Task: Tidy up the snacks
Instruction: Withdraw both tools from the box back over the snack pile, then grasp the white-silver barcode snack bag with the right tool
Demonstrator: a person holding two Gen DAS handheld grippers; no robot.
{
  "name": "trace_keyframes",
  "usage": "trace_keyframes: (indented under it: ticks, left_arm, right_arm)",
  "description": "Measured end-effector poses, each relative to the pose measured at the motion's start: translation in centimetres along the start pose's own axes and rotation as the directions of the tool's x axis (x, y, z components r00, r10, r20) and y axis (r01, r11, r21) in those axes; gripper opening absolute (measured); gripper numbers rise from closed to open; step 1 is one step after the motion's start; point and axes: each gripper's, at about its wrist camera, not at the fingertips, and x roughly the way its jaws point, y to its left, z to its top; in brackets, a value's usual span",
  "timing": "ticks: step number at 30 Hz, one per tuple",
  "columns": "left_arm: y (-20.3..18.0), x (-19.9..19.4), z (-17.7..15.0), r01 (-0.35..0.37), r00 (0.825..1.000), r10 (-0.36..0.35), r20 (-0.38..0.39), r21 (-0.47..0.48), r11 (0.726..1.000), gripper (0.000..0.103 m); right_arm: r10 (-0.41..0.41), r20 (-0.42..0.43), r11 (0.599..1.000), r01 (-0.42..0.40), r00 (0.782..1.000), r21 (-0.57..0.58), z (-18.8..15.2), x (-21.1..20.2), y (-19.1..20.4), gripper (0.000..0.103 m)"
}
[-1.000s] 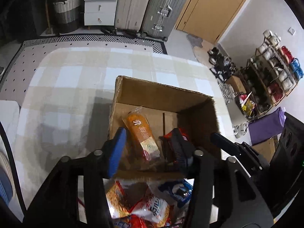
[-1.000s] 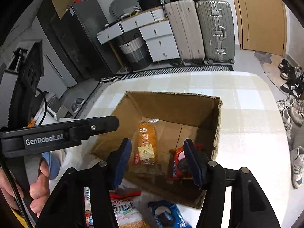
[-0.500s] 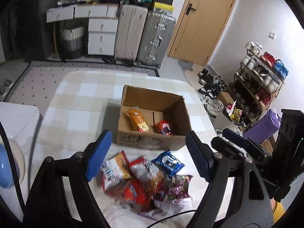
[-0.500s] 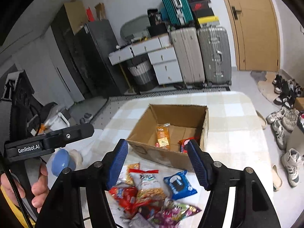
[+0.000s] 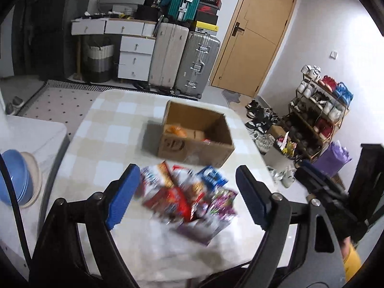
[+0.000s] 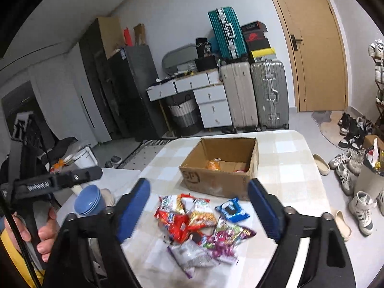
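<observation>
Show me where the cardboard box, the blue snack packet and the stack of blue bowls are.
cardboard box (image 6: 217,184): right wrist view, its front wall.
blue snack packet (image 6: 231,210): right wrist view, middle of the wrapper.
stack of blue bowls (image 6: 87,200): right wrist view, outer side of the stack.

Black two-finger frames with blue pads (image 6: 134,212) and silver screws — yellow sleeve (image 6: 14,256), black cable.

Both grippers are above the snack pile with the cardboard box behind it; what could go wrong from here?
1. The mixed snack packets overlap in one heap, so closing jaws may catch two or drag neighbours.
2. The silver-and-purple packet lies near the checked table's front edge; a nudge could push it off.
3. Both the left gripper and the right gripper, jaws opening and empty, face the same pile and might collide.
</observation>
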Motion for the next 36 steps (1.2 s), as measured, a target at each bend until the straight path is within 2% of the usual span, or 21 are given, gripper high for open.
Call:
trace_keyframes:
  ticks: [4,8,10,13,16,23,26,28,32,36]
  left_arm:
    - [0.8,-1.0,-5.4,-0.028,1.000,0.029,-0.003,0.045,0.999,0.087]
    - [1.1,-0.5,-8.8,-0.029,1.000,0.029,0.011,0.059,0.998,0.088]
    - [1.5,-0.1,-10.4,-0.043,0.999,0.042,0.016,0.057,0.997,0.092]
    - [2.1,2.1,-11.0,-0.029,1.000,0.029,0.007,0.035,0.999,0.102]
    - [2.9,4.3,-10.7,-0.033,0.999,0.033,0.005,0.006,0.999,0.102]
    - [3.8,10.0,-8.9,-0.078,0.997,0.078,-0.006,-0.022,0.997,0.102]
    - [4.1,12.1,-9.3,-0.096,0.994,0.096,-0.048,-0.001,0.995,0.102]
    - [4.6,13.4,-9.3,-0.076,0.992,0.073,-0.105,-0.022,0.997,0.102]
    - [5.5,14.1,-9.1,-0.087,0.990,0.082,-0.112,-0.040,0.995,0.102]
    - [6.3,15.0,-9.1,-0.069,0.986,0.054,-0.155,-0.096,0.993,0.102]
  right_arm:
    - [0.018,-0.026,1.000,-0.018,0.999,-0.023,-4.1,-0.9,0.5,0.087]
    - [0.056,-0.042,0.998,-0.056,0.998,-0.020,-8.0,-0.9,0.6,0.101]
    - [0.086,-0.060,0.996,-0.088,0.994,-0.022,-9.4,-0.4,0.6,0.102]
    - [0.060,-0.141,0.995,-0.071,0.988,-0.067,-11.0,1.4,0.8,0.102]
    - [0.041,-0.186,0.991,-0.064,0.982,-0.121,-11.9,3.1,0.8,0.102]
    - [0.063,-0.256,0.968,-0.122,0.965,-0.220,-12.7,7.3,2.2,0.102]
    - [0.030,-0.255,0.952,-0.105,0.967,-0.287,-13.1,8.8,3.0,0.102]
    - [0.040,-0.269,0.947,-0.122,0.962,-0.297,-13.4,9.9,3.0,0.102]
    - [0.022,-0.304,0.927,-0.134,0.952,-0.351,-14.2,12.1,3.1,0.102]
    - [-0.003,-0.320,0.921,-0.122,0.948,-0.369,-14.8,13.5,3.1,0.101]
